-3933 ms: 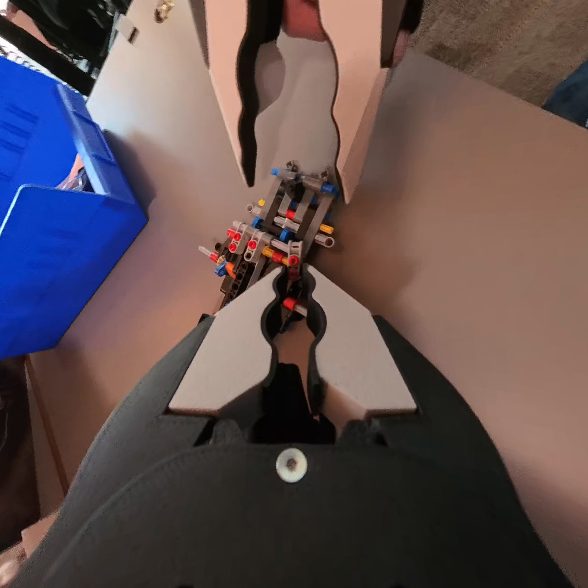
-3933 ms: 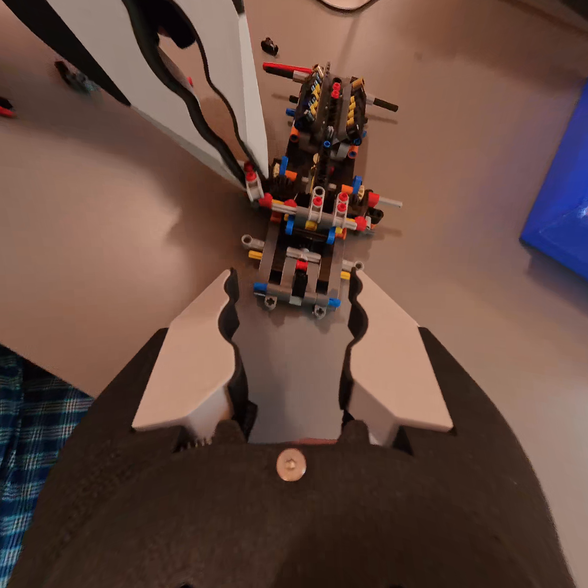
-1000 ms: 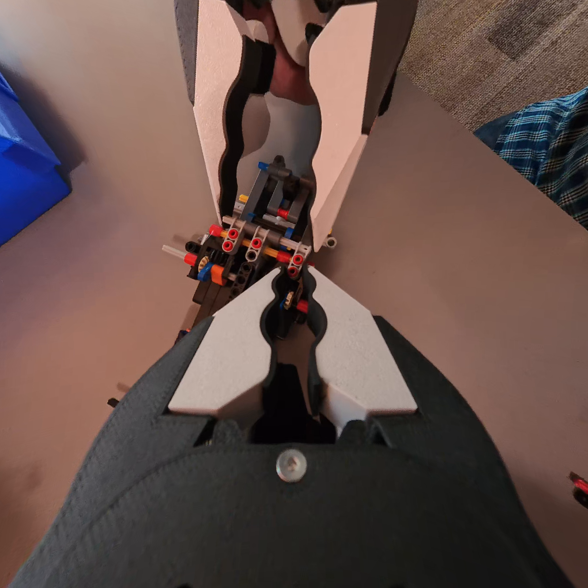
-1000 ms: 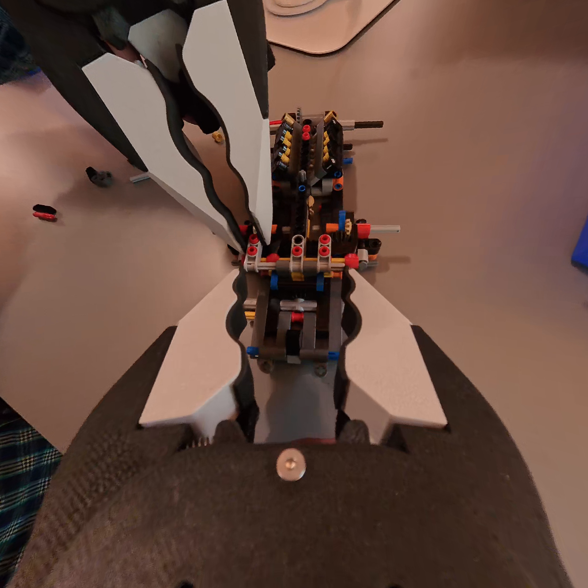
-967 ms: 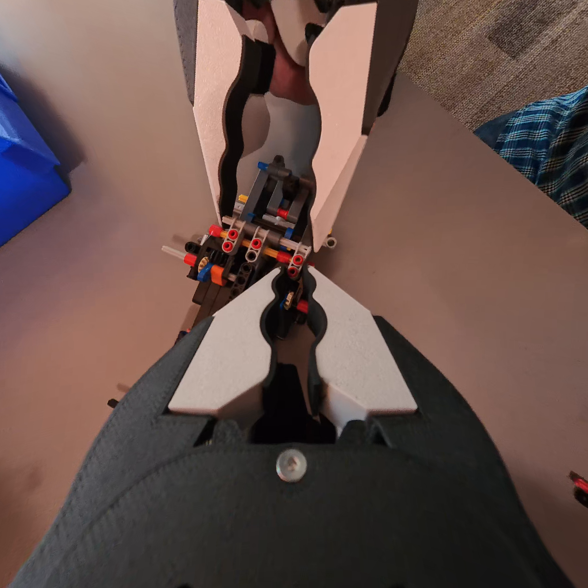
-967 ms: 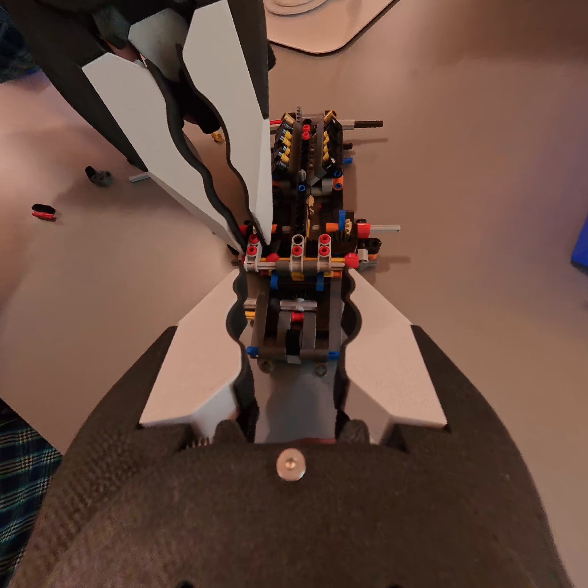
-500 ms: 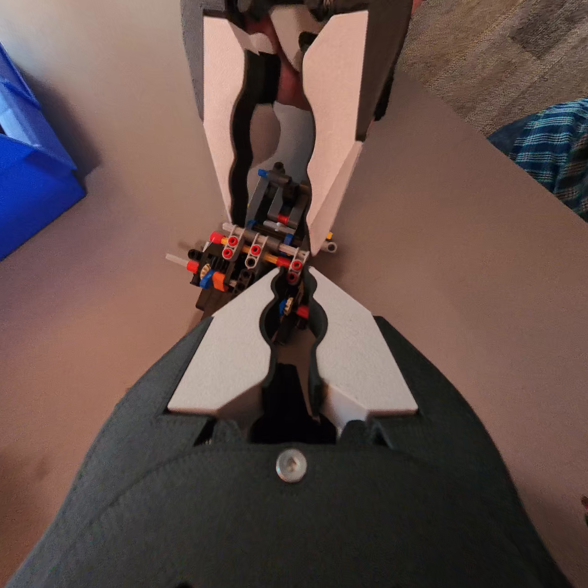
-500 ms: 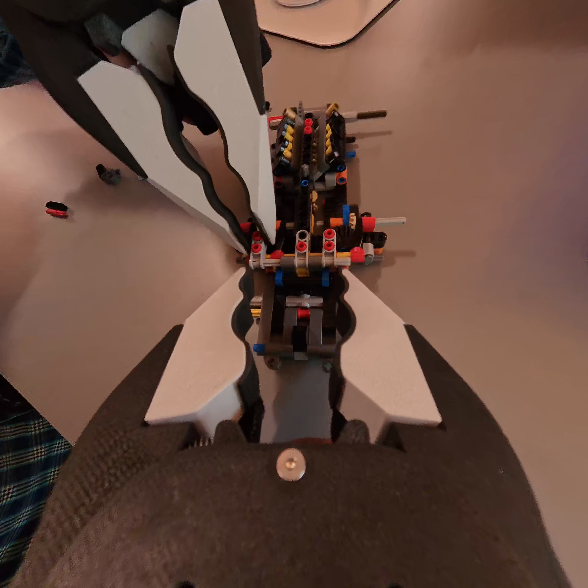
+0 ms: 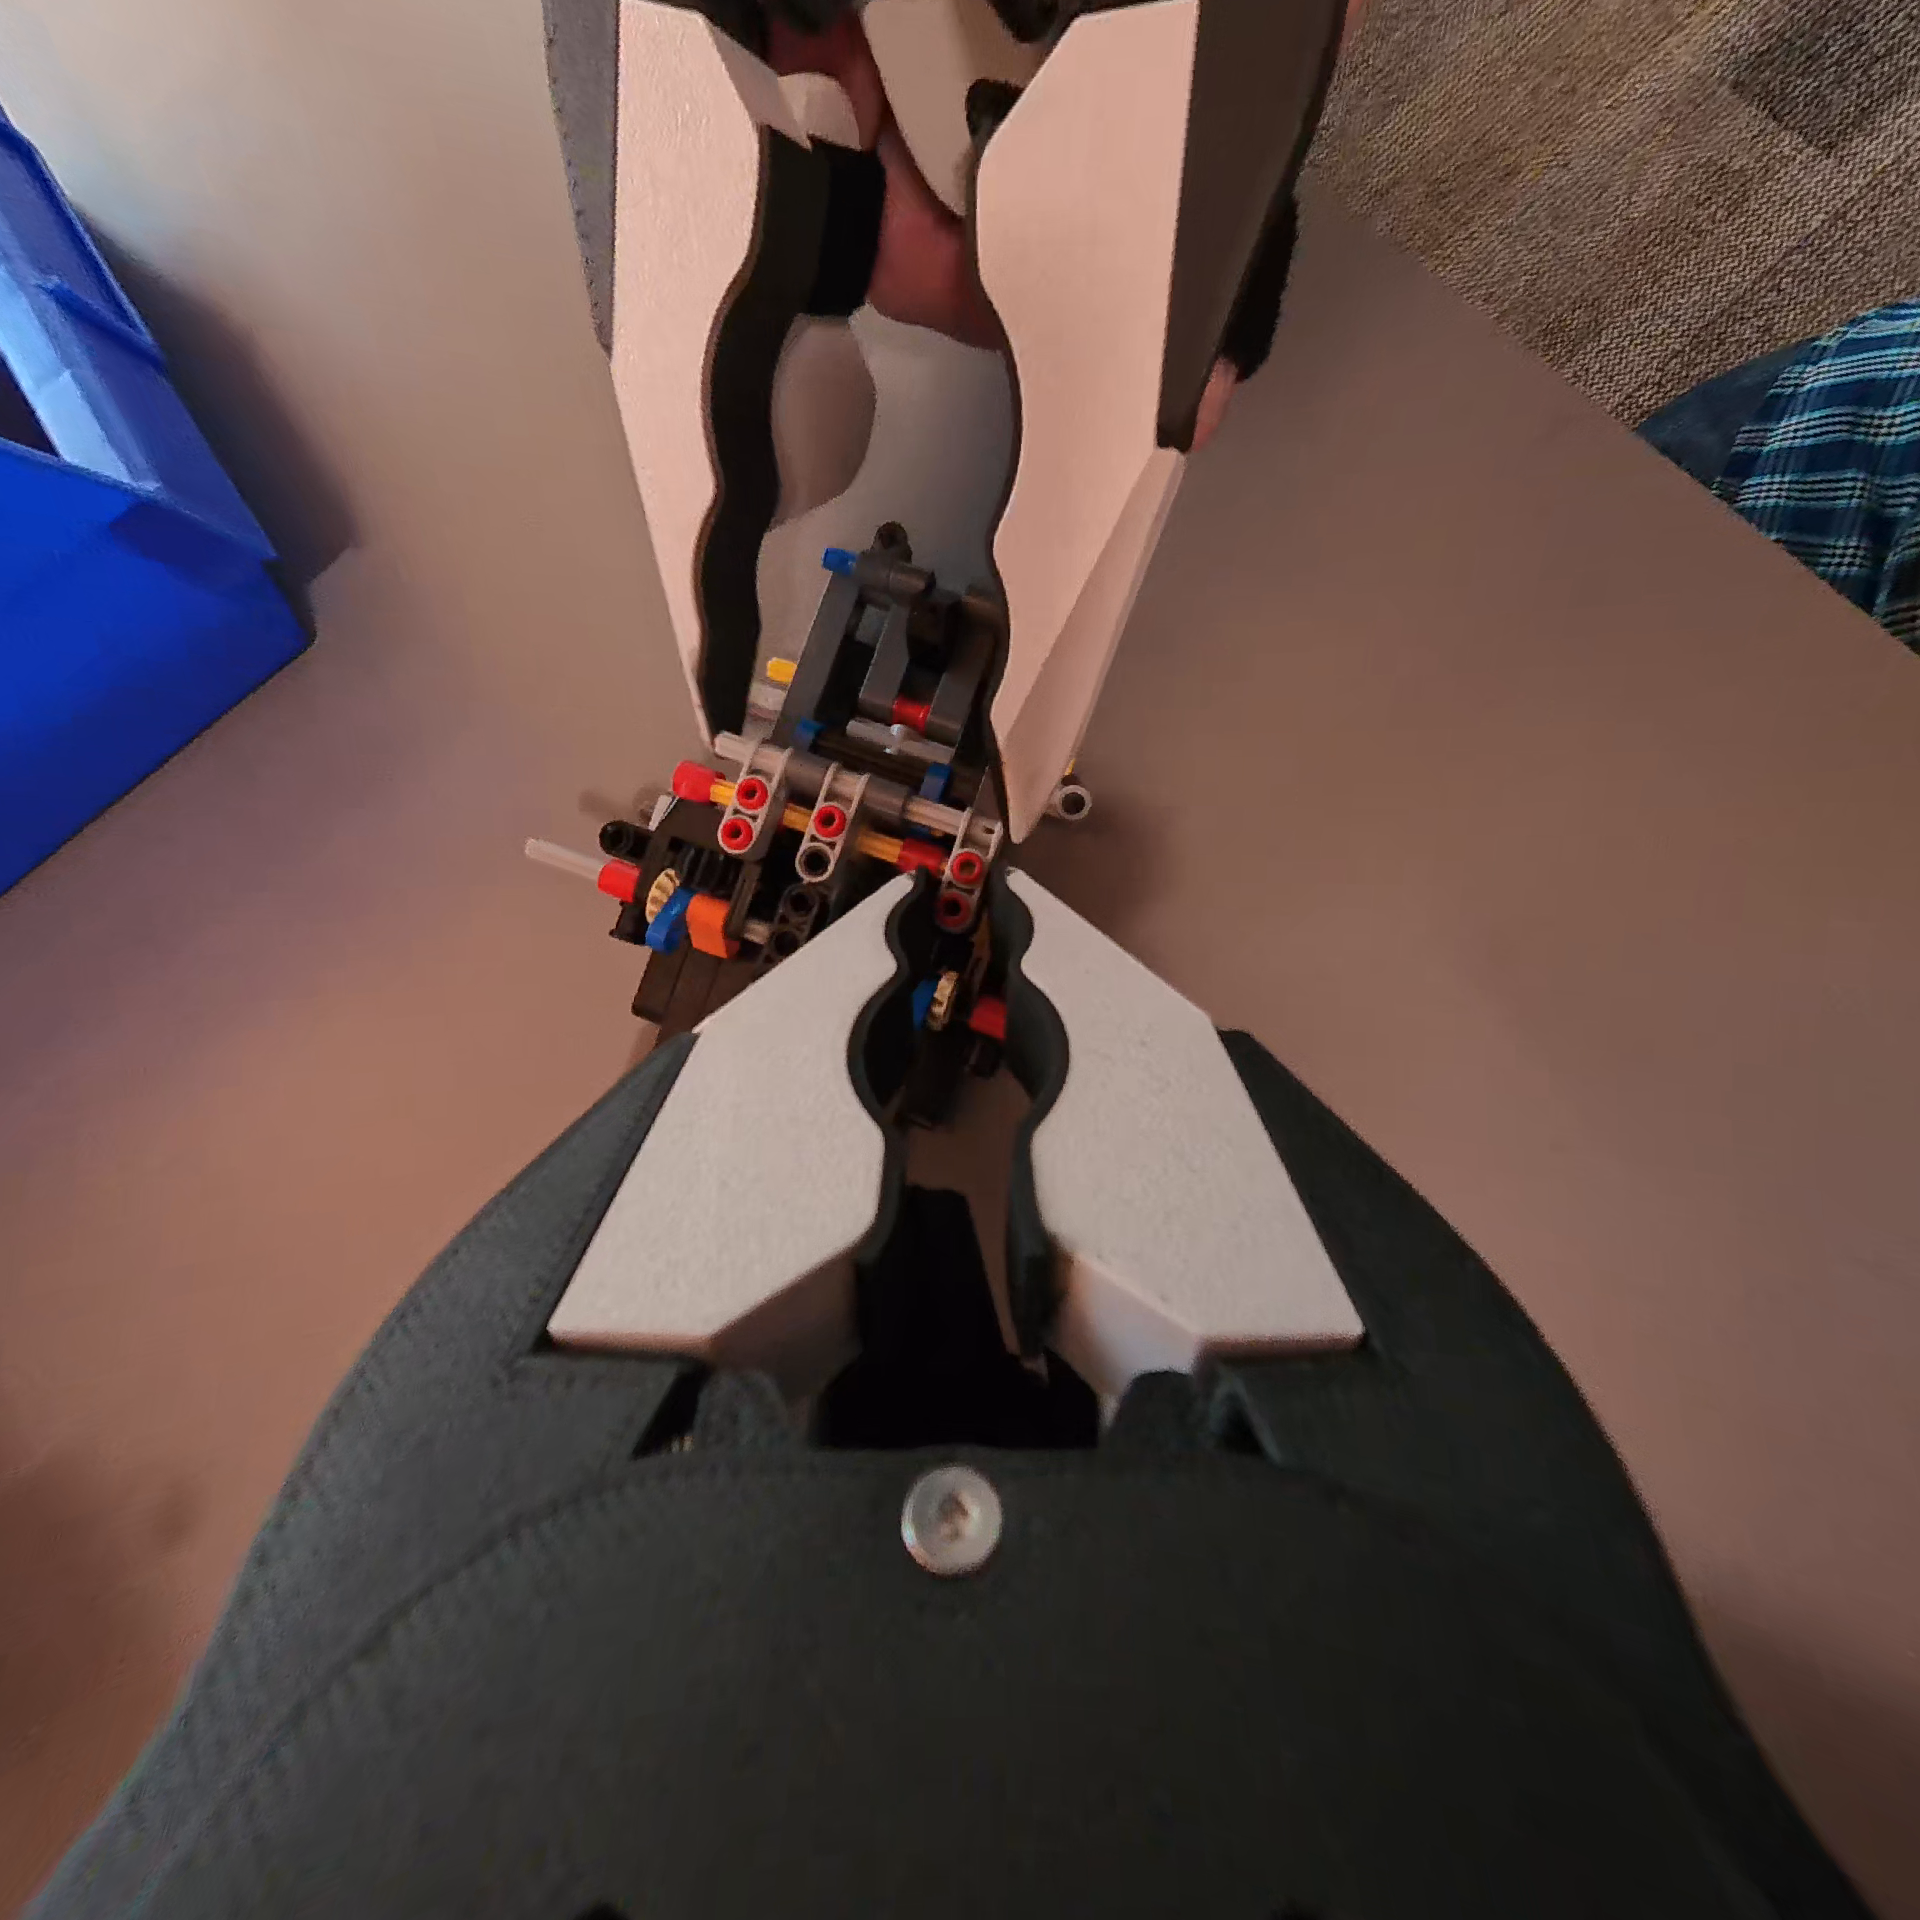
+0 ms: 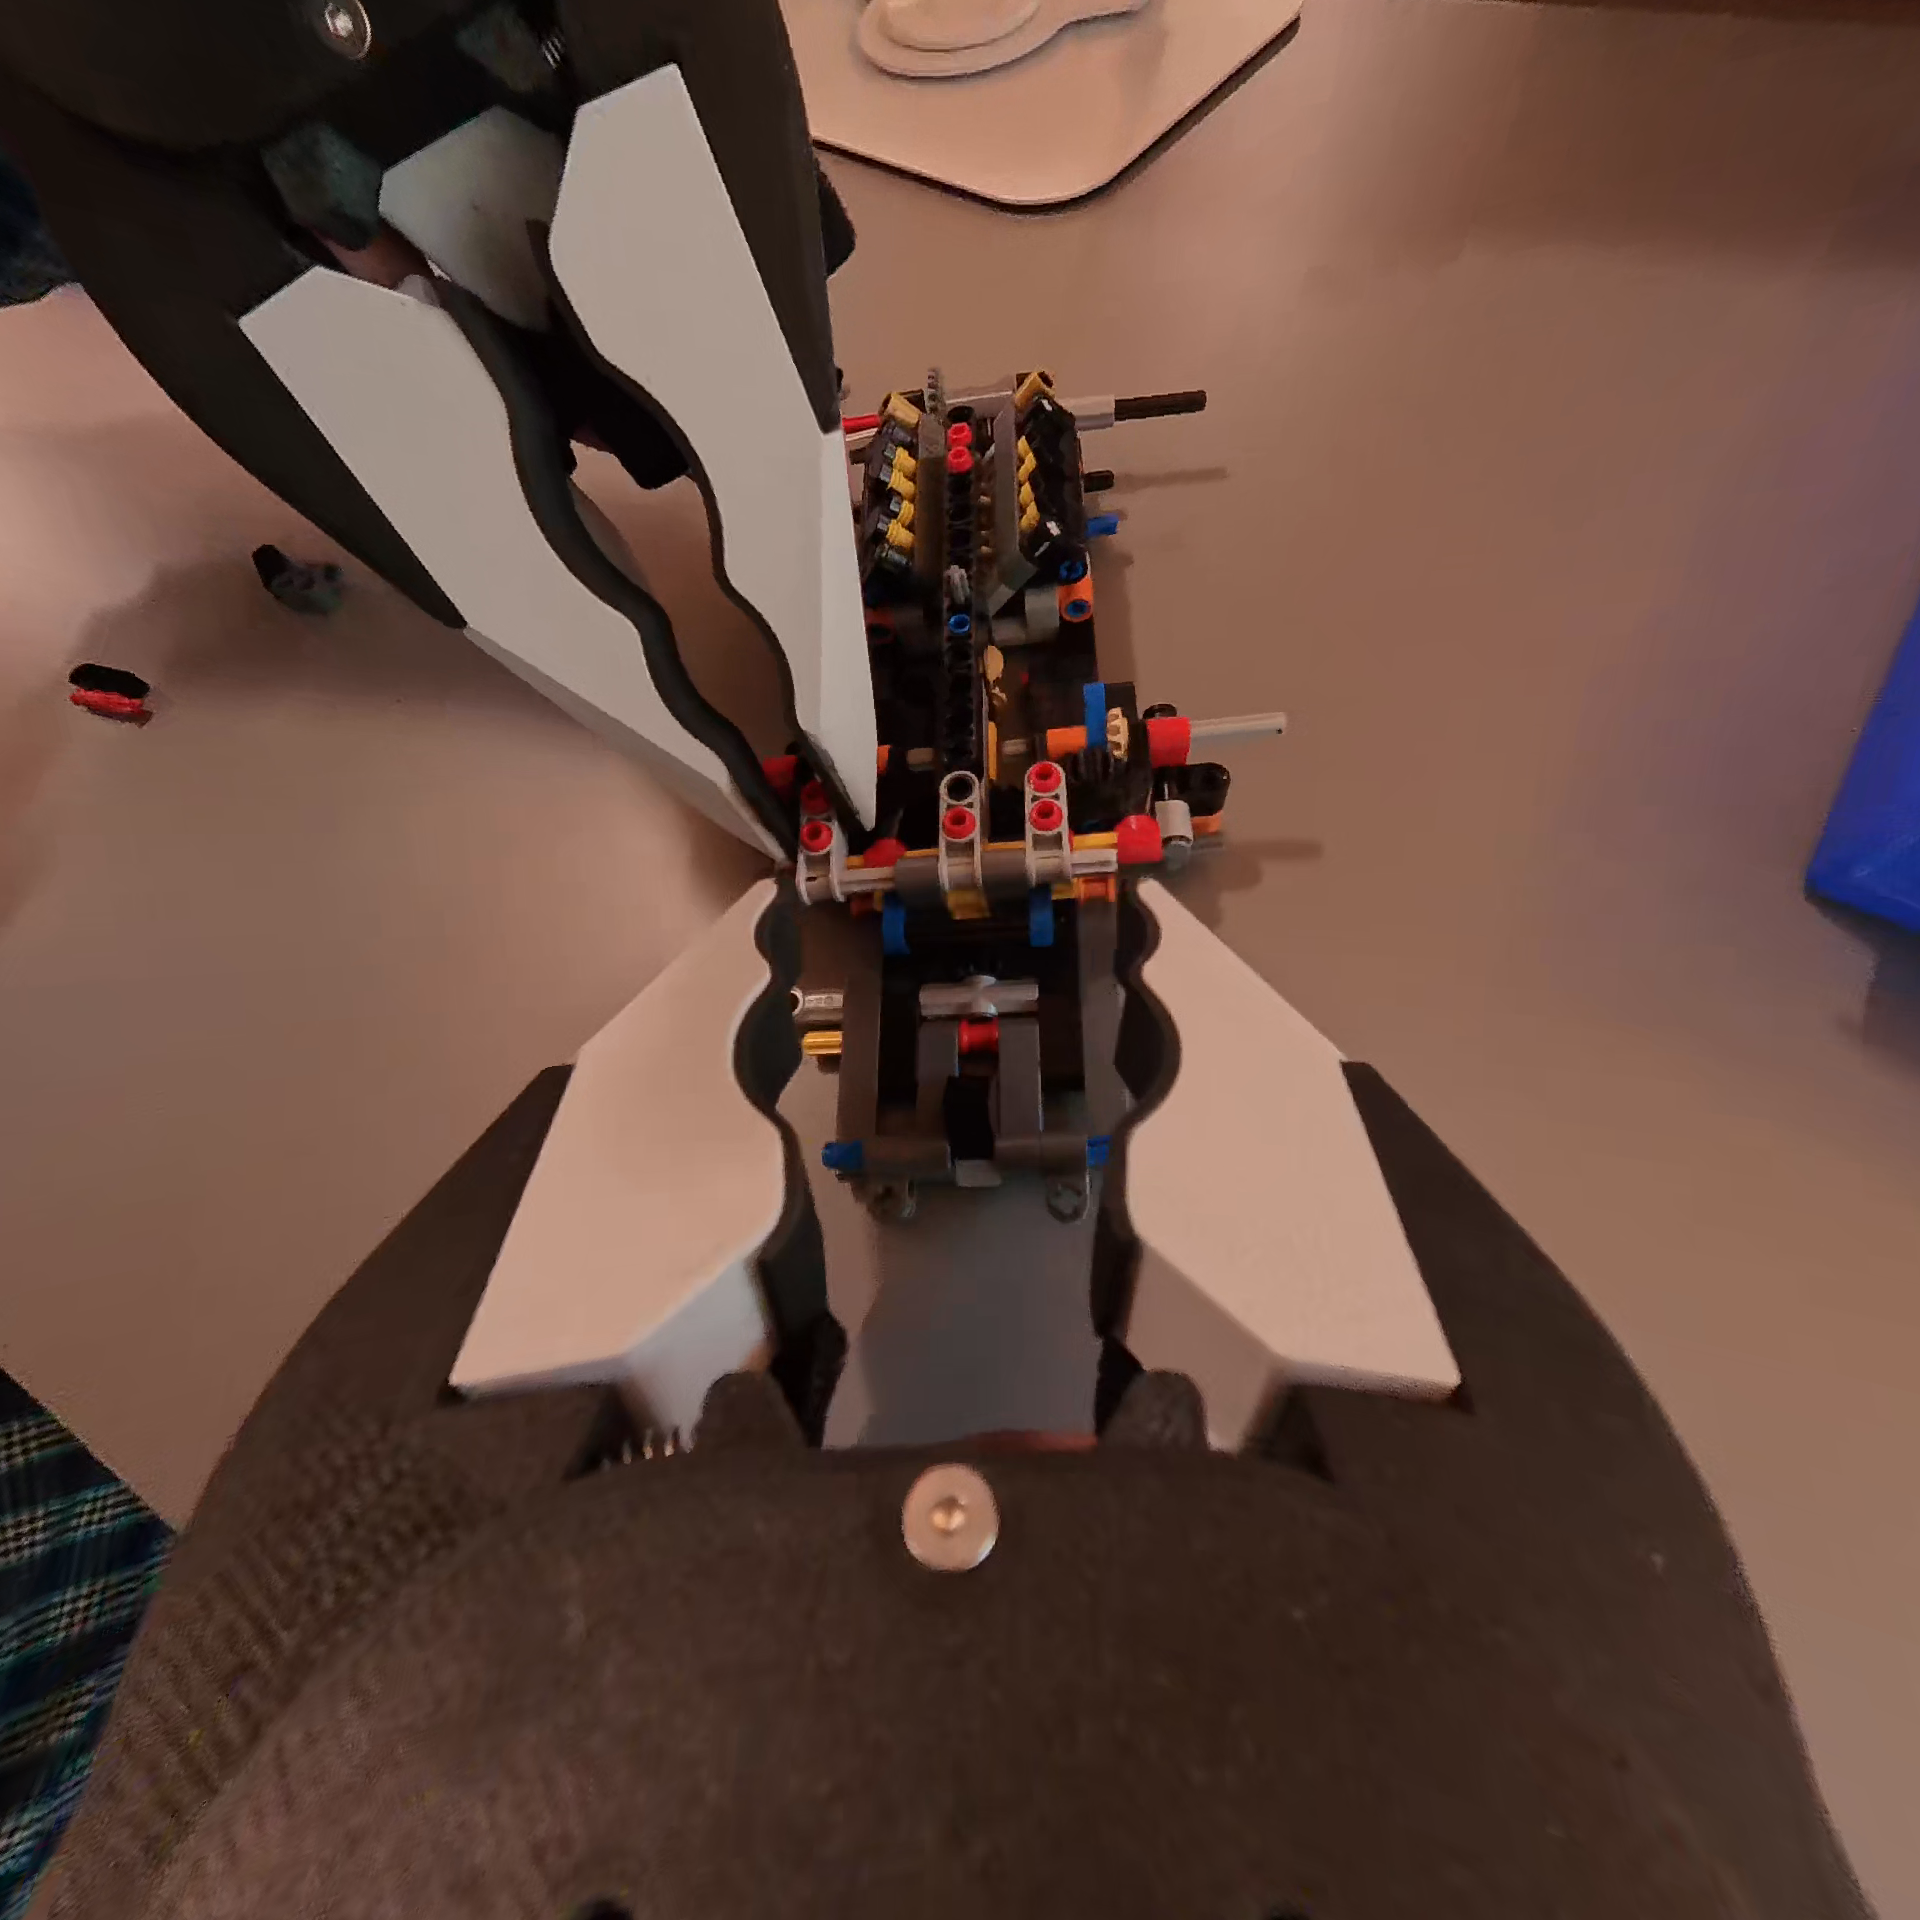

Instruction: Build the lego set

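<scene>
Black chassis (image 10: 987,727) well built, engine block fitted; loose pins (image 10: 109,691) unplaced. Right gripper (image 10: 956,914) clamps its frame end; left gripper (image 9: 951,894) pinches a side lug

brown table (image 9: 1455,831), grey carpet (image 9: 1662,208), warm light

Office: desk (image 10: 1558,520), carpet (image 9: 1610,208)

hand-held gripper (image 10: 961,1049) clamping lego chassis (image 10: 987,727)
</scene>
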A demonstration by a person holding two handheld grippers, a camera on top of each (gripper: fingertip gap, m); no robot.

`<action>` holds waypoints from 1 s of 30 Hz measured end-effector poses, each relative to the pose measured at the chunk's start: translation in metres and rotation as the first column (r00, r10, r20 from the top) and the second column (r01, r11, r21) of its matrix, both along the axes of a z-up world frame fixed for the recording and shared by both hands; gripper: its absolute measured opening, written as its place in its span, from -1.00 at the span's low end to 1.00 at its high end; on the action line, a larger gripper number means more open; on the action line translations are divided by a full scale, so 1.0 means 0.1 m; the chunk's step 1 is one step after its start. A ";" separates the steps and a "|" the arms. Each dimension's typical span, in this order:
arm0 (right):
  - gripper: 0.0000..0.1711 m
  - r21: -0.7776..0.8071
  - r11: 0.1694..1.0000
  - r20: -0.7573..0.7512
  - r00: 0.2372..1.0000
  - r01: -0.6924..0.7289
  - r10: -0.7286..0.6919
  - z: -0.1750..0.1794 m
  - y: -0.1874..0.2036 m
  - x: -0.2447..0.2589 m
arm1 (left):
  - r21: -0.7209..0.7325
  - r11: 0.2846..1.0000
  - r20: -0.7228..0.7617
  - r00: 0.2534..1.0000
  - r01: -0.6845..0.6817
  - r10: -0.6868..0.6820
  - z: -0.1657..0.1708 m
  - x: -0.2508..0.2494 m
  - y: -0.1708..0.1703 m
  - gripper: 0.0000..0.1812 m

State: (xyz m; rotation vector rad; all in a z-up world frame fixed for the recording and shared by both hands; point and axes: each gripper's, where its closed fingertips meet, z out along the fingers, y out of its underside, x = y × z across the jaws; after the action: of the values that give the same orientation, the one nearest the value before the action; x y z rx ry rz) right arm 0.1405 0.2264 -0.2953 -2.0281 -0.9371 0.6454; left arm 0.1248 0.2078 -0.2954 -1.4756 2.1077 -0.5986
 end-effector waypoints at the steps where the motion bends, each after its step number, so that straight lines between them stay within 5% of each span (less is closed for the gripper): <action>1: -0.31 0.014 1.000 0.006 1.000 -0.004 0.004 0.00 0.01 0.00 | 0.001 1.000 -0.002 1.000 0.001 -0.001 0.00 0.00 0.00 -0.91; 30: -0.37 0.048 0.995 0.027 0.996 -0.088 0.087 0.00 0.00 -0.04 | 0.008 0.999 0.032 0.999 -0.039 0.039 0.02 0.02 0.00 -0.90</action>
State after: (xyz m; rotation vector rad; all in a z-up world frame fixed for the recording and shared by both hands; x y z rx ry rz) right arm 0.1367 0.2263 -0.2949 -1.9646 -1.0514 0.6386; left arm 0.1264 0.2074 -0.2931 -1.4892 2.0502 -0.5939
